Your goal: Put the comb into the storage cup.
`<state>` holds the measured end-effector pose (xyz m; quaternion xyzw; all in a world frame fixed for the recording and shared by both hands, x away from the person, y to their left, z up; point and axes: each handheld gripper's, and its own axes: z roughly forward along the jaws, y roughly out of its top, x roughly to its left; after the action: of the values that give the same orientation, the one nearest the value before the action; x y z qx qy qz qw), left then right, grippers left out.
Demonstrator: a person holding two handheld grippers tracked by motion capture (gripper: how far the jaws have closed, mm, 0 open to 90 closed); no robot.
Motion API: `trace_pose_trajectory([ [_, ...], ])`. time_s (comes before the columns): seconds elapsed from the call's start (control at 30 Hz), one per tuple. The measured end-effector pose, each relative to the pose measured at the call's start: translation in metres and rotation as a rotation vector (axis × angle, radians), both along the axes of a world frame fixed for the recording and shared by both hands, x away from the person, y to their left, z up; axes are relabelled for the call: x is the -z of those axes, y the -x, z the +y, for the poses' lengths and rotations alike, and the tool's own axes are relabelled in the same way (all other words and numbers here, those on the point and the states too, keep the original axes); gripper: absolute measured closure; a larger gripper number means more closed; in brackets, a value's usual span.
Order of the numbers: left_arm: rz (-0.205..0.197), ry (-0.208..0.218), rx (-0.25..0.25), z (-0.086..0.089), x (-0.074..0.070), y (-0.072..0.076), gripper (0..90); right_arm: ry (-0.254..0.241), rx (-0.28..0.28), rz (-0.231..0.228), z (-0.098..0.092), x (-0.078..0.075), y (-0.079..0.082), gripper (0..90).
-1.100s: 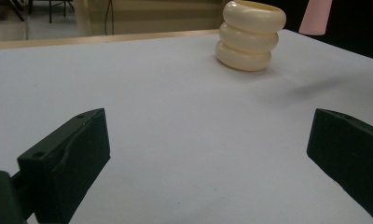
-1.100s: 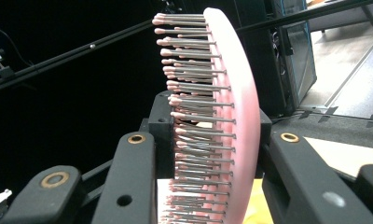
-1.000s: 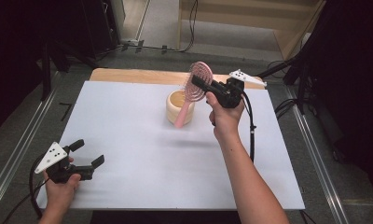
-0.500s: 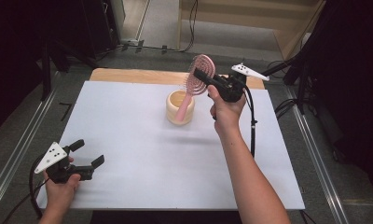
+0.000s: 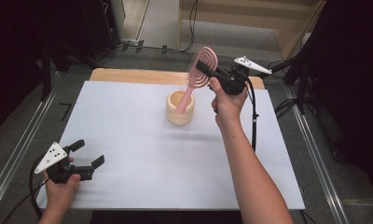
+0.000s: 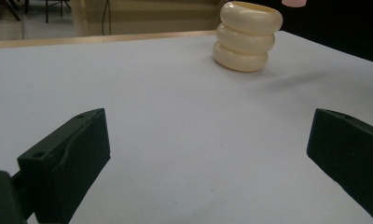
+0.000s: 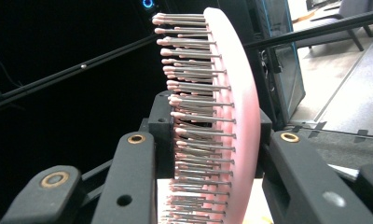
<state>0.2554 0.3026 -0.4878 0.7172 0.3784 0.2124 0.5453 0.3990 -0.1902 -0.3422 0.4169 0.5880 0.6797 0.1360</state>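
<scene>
High view, white table point(image 5: 142, 135), grey floor point(image 5: 161, 28)

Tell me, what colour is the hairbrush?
The hairbrush is pink, with pink-tipped metal bristles. It shows best in the right gripper view.

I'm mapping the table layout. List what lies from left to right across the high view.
Left gripper, fingers apart, near the table's front left corner → cream ringed cup → pink hairbrush standing with its handle in the cup → right gripper, its fingers closed on the brush head.
</scene>
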Motion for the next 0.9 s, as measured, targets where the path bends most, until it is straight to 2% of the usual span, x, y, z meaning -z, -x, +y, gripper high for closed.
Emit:
trace_pose_trajectory([
  [0.4,-0.001,0.007,0.001,0.0,0.0,0.0,0.0,0.003,0.019,-0.025,-0.005,0.0,-0.011,63.2],
  [0.6,-0.001,0.009,0.003,0.001,0.0,0.0,0.0,0.008,0.037,-0.023,-0.009,0.003,-0.018,63.2],
  [0.9,-0.002,0.008,0.005,0.001,0.0,-0.001,0.0,-0.009,0.065,-0.016,-0.014,0.005,-0.028,63.2],
])
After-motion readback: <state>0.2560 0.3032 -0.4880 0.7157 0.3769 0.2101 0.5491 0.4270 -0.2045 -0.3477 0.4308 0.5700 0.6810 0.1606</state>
